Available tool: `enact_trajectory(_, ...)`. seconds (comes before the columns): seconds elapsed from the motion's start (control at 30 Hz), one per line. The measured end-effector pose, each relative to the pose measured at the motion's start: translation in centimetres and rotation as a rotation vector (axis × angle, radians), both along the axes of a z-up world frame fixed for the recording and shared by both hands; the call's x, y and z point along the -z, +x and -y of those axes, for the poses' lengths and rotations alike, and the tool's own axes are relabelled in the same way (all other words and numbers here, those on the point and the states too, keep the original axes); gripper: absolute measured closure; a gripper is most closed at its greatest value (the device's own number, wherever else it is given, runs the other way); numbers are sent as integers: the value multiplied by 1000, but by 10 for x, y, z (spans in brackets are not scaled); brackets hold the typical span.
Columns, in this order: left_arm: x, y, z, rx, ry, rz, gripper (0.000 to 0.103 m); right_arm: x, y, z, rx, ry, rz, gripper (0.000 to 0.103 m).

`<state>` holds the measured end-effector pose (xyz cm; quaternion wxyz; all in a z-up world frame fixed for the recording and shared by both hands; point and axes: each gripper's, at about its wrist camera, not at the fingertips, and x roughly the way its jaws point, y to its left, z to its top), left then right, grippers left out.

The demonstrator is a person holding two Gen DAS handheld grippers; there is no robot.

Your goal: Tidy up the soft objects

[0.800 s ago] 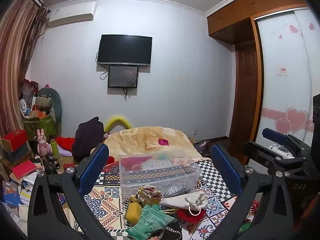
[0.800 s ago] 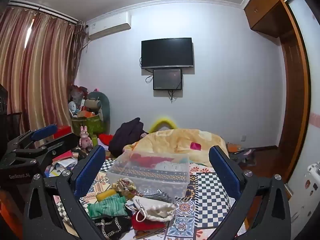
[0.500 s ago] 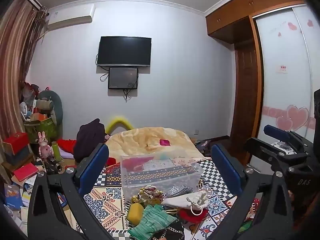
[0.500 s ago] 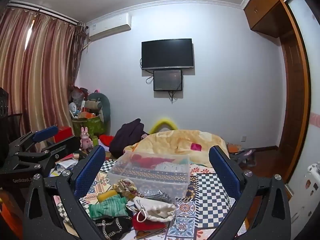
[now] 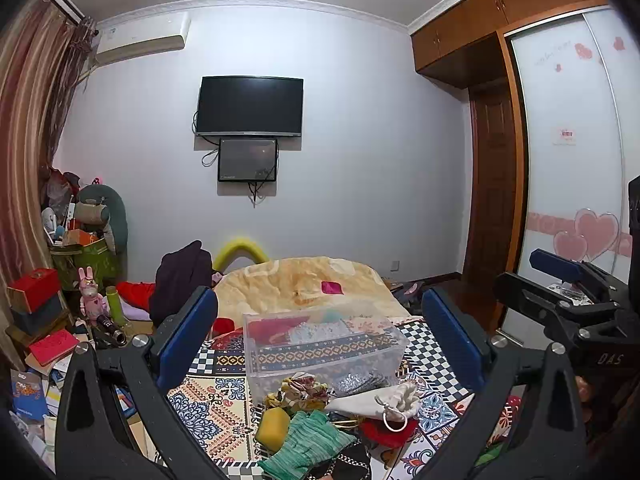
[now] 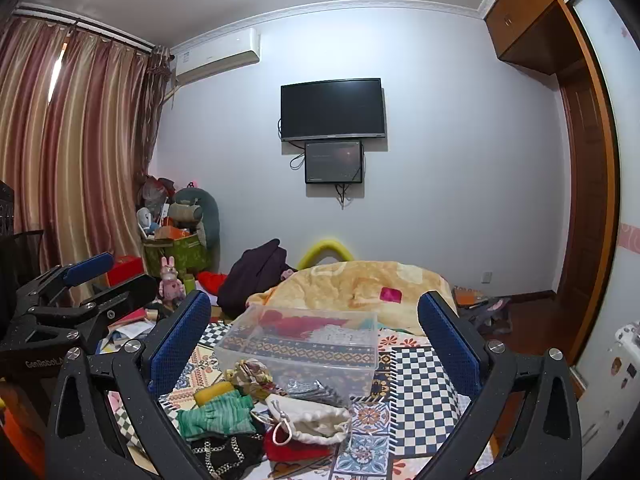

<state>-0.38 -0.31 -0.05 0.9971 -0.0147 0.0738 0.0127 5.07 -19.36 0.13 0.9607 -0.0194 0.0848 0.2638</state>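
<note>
A heap of soft items lies on a patterned cloth (image 5: 208, 412) in front of a clear plastic bin (image 5: 320, 344): a green knit piece (image 5: 308, 442), a yellow sponge (image 5: 273, 424), a white drawstring pouch (image 5: 376, 400), a red item (image 5: 380, 432) and a floral cloth (image 5: 300, 388). The bin (image 6: 304, 344) holds some fabrics. My left gripper (image 5: 318, 332) is open and empty above the heap. My right gripper (image 6: 314, 332) is open and empty, beside it; the pouch (image 6: 308, 418) and green piece (image 6: 216, 414) lie below it.
A yellow blanket (image 5: 304, 284) is bunched behind the bin, with a dark garment (image 5: 180, 280) to its left. Boxes, books and toys (image 5: 48, 312) crowd the left floor. A wardrobe (image 5: 568, 160) stands at right, a TV (image 5: 250, 106) on the far wall.
Both views have drifted slightly; the heap and bin have not moved. Both grippers stay open and empty.
</note>
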Motion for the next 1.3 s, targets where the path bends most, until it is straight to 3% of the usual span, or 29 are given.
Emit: enact_trajectory(1.3,-2,-6,5,-1,16,13,0,1,-1,-2,-1,20,0,0)
